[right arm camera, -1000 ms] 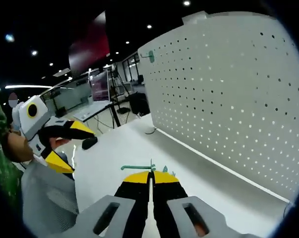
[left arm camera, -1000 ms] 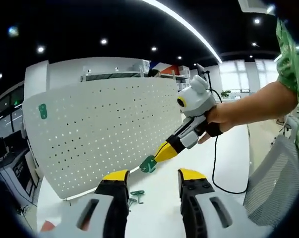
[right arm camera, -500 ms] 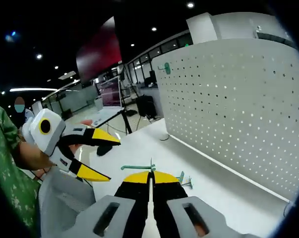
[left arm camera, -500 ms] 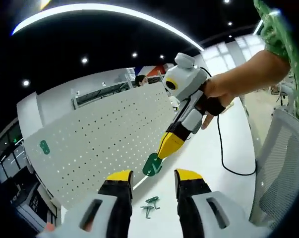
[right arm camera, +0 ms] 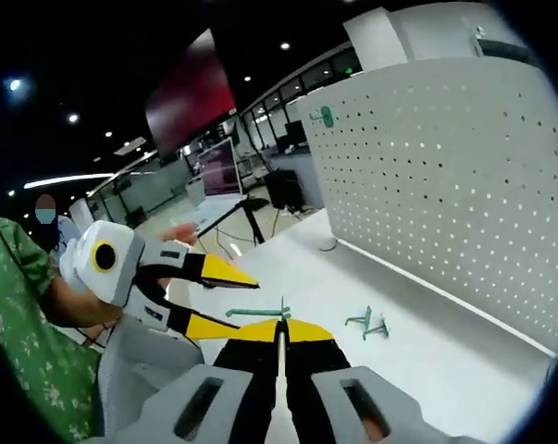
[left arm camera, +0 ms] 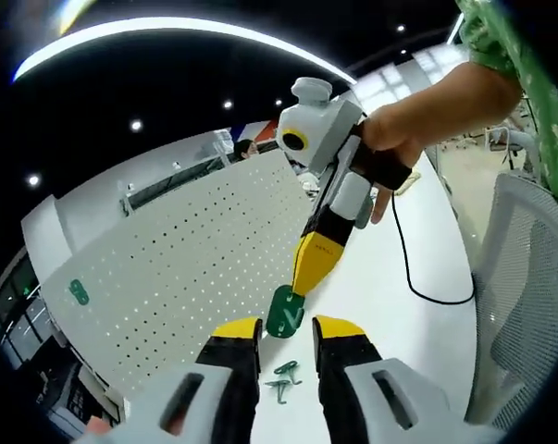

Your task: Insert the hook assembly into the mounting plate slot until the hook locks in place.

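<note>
While my right gripper (left arm camera: 292, 294) pinches the green mounting plate (left arm camera: 284, 312) in front of the pegboard (left arm camera: 186, 268), my left gripper (left arm camera: 286, 328) gapes beneath it, green hook (left arm camera: 283, 379) on the table (left arm camera: 390, 287) below.

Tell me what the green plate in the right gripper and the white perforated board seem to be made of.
The flat green mounting plate looks like moulded plastic: uniform colour, soft sheen, rounded edges. The white perforated board looks like painted sheet metal, thin and matt with regular punched holes, though it could be plastic.

Both views face the pegboard (left arm camera: 186, 268) from opposite sides.
</note>
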Motion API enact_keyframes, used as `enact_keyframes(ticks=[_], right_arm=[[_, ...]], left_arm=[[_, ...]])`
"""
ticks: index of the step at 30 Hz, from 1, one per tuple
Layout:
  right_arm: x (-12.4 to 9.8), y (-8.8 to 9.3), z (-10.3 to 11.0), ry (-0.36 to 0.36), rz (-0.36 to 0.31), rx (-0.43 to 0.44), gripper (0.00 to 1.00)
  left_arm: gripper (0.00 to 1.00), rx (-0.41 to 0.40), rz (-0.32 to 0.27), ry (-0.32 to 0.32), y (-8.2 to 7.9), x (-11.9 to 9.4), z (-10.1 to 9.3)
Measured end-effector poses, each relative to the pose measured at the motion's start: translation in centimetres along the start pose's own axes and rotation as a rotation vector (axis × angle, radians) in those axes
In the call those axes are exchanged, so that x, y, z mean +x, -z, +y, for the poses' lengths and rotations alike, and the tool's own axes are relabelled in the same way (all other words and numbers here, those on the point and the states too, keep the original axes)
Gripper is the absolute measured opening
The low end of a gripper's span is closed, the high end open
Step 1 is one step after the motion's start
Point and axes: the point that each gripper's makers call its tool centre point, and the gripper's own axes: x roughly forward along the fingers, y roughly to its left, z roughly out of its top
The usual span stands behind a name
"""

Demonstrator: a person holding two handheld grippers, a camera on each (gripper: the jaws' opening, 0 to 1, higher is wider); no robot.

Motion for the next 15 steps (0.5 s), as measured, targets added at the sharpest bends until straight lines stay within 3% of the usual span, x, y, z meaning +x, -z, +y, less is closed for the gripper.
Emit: enact_keyframes(ticks=[15], right_arm=[[0.17, 0.5, 0.81, -0.04, 0.037, 0.038, 0.0]], left_arm=[[0.11, 0.006, -0.013, 0.045, 0.16, 0.49, -0.82]])
